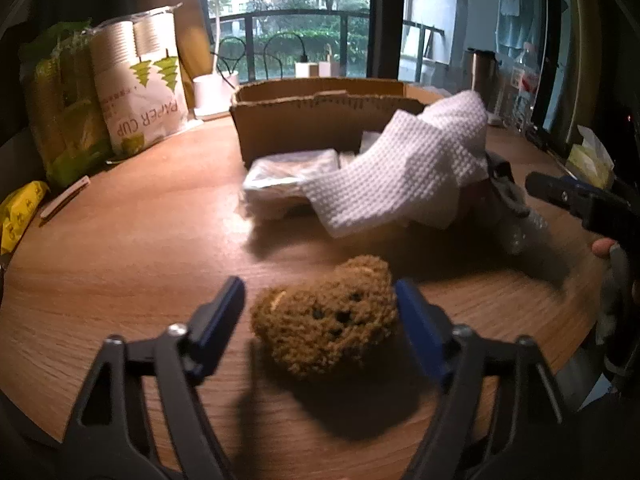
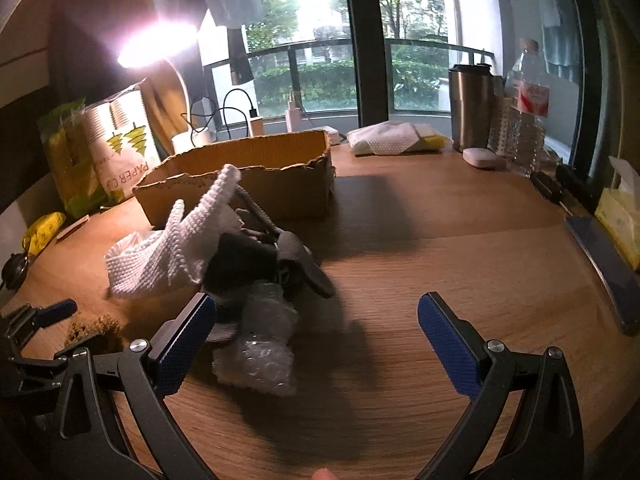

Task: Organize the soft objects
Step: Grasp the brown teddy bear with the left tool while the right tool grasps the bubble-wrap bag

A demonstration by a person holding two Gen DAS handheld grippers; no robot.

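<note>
A small brown fuzzy bear (image 1: 326, 320) lies on the wooden table between the jaws of my left gripper (image 1: 320, 300). The right pad touches its side and a narrow gap shows at the left pad, so the gripper is open around it. A white waffle cloth (image 1: 404, 168) is draped over a pile in front of the cardboard box (image 1: 296, 128). In the right wrist view my right gripper (image 2: 316, 320) stands wide open and holds nothing. Crumpled bubble wrap (image 2: 260, 344) lies by its left finger, with a dark grey soft item (image 2: 248, 256) and the cloth (image 2: 176, 248) behind.
Paper cup packs (image 1: 140, 80) and a yellow packet (image 1: 20, 216) stand at the left. A steel flask (image 2: 470, 108), water bottle (image 2: 526, 112), folded cloth pack (image 2: 394, 138) and tissue box (image 2: 620, 216) line the back and right edge. A lamp (image 2: 148, 46) glares.
</note>
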